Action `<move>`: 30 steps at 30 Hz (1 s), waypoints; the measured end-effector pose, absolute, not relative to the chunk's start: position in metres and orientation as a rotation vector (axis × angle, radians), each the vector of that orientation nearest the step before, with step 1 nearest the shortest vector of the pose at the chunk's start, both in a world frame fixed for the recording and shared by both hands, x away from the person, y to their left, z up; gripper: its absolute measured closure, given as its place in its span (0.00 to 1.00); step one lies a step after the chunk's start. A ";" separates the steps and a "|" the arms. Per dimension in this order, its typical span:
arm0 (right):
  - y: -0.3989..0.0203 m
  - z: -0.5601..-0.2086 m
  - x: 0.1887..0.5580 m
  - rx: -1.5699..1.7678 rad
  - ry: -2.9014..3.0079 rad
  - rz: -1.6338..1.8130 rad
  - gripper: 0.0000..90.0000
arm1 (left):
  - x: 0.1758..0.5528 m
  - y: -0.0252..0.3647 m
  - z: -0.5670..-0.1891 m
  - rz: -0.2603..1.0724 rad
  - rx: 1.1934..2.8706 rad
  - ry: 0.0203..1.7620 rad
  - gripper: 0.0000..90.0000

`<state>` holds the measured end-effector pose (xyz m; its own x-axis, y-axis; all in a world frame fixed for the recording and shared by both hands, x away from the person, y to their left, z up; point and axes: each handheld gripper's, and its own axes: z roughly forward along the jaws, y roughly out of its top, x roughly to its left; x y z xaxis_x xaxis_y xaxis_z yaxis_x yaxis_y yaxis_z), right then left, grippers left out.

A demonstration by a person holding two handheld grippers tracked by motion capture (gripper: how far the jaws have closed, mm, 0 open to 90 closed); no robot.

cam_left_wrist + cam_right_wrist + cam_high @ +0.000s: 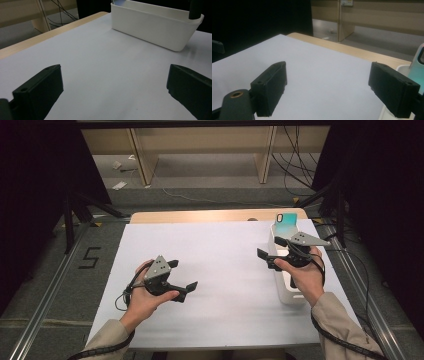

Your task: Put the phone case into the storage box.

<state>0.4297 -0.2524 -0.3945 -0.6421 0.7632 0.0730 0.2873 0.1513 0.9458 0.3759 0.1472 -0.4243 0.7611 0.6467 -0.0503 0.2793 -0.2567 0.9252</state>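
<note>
While both of your grippers hang empty over the white sheet, nothing about the work looks done yet, as far as I can judge. Your left gripper sits at the near left, jaws spread wide with bare sheet between them in the left gripper view. Your right gripper is held at the right, just beside the white bin, and its jaws are also spread wide and grip nothing in the right gripper view.

The thing nearest your right gripper is the pale teal phone, which stands upright in the far end of the bin and leans against its far wall. In the right gripper view its edge shows just past the right-hand jaw, so you are near it but not on it. If the phone is what you are after, the whole grasp and lift are still ahead of you.

The bin's walls are the main thing in your way: the phone sits down inside them, so you probably have to come at it from above. Your right hand partly covers the bin from the high view, so I cannot tell what else lies inside. The sheet between your two grippers is bare, and the wooden table edge runs along the far side. Cables trail on the floor beyond the table, well apart from your working area.
</note>
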 end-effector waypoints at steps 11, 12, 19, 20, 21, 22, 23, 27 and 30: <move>-0.252 -0.394 0.420 0.968 2.034 1.515 0.18 | 0.376 0.147 -0.424 0.413 1.845 0.717 0.00; -0.252 -0.394 0.418 0.973 2.036 1.515 0.18 | 0.376 0.147 -0.424 0.413 1.845 0.718 0.00; -0.250 -0.395 0.413 0.952 2.058 1.525 0.19 | 0.376 0.148 -0.424 0.413 1.844 0.719 0.00; -0.250 -0.395 0.413 0.947 2.060 1.525 0.19 | 0.376 0.148 -0.424 0.413 1.844 0.719 0.00; -0.249 -0.395 0.412 0.943 2.062 1.527 0.19 | 0.376 0.148 -0.424 0.413 1.843 0.719 0.00; -0.249 -0.395 0.411 0.942 2.063 1.530 0.19 | 0.376 0.148 -0.424 0.413 1.843 0.719 0.00; -0.249 -0.395 0.411 0.943 2.066 1.528 0.19 | 0.376 0.148 -0.424 0.413 1.843 0.720 0.00; -0.250 -0.394 0.407 0.935 2.073 1.529 0.19 | 0.376 0.148 -0.424 0.415 1.841 0.720 0.00; -0.251 -0.395 0.405 0.927 2.075 1.528 0.19 | 0.376 0.148 -0.424 0.415 1.842 0.720 0.00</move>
